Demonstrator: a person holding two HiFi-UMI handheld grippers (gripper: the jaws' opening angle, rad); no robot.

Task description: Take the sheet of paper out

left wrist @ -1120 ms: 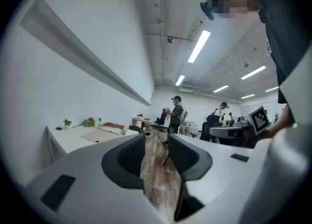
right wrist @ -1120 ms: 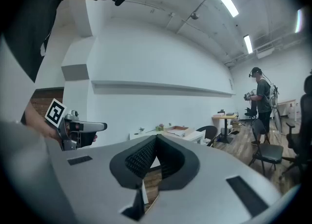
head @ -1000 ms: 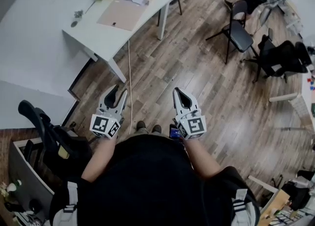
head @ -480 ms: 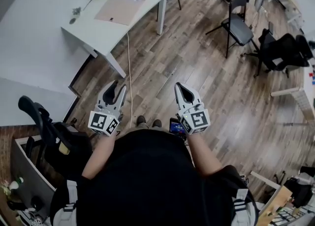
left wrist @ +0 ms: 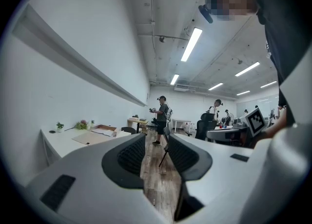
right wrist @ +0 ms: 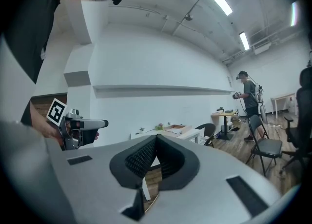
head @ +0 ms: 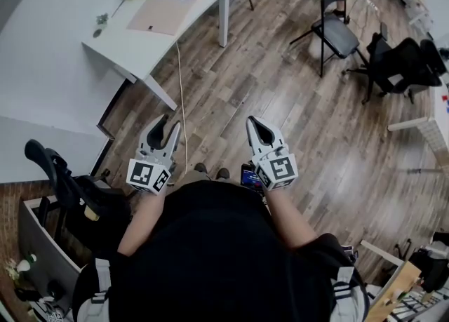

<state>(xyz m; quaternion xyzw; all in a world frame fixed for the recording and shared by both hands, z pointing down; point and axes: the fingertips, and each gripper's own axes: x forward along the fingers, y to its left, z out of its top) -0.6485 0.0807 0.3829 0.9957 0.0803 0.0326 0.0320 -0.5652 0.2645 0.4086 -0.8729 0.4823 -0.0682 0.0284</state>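
While standing well apart from the white surface (head: 130,45), holds left gripper (head: 167,125) spread and empty, right gripper (head: 253,123) pressed together, both above wooden floor (head: 280,96).

Wood floor (head: 280,96), white wall (head: 42,40) — desk (head: 130,50), chairs (head: 335,33)

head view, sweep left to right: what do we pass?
black office chair → left gripper → right gripper → black folding chair → black swivel chair. White table left out: it spans the left gripper's column.
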